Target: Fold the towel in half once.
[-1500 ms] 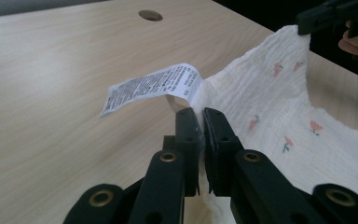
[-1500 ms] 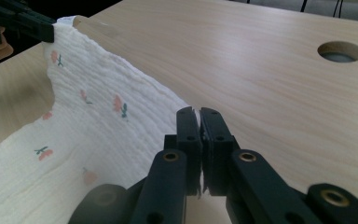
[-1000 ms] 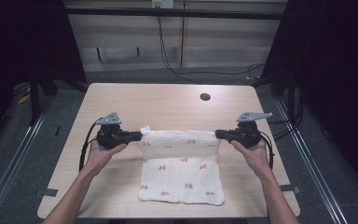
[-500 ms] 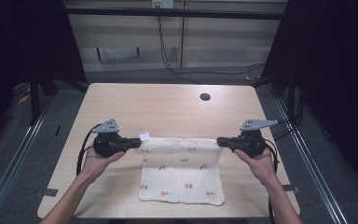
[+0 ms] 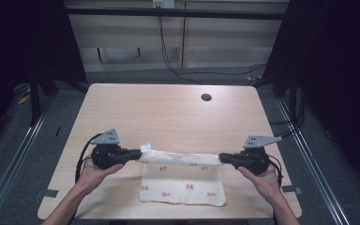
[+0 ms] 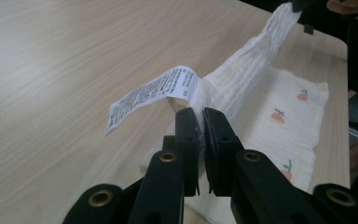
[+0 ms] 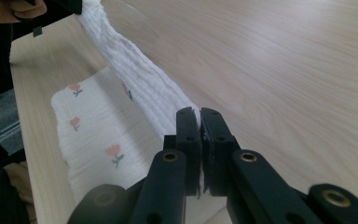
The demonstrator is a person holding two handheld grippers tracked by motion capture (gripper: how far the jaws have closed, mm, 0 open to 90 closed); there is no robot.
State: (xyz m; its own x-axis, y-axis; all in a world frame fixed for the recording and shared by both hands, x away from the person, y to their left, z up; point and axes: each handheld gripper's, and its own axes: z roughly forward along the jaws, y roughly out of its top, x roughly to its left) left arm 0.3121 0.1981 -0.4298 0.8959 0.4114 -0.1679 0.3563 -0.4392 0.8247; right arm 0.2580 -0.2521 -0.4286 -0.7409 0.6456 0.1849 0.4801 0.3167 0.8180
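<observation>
A white cloth (image 5: 183, 185) printed with small red flowers lies on the wooden table (image 5: 168, 117) near its front edge. Its far edge is lifted and stretched into a bunched band between my two grippers. My left gripper (image 5: 139, 153) is shut on the cloth's left corner (image 6: 214, 93), where a printed care label (image 6: 154, 91) sticks out. On the other side, my right gripper (image 5: 221, 158) is shut on the right corner (image 7: 168, 105). The rest of the cloth (image 7: 98, 135) rests flat on the table below the band.
A round cable hole (image 5: 206, 97) sits in the table's far right part. Bare wood (image 5: 168, 117) stretches beyond the cloth. Dark floor, rails and cables surround the table.
Both grippers have moved toward the table's front edge with the cloth's far edge, folding it over the near part. The visible flat cloth has grown shorter.
</observation>
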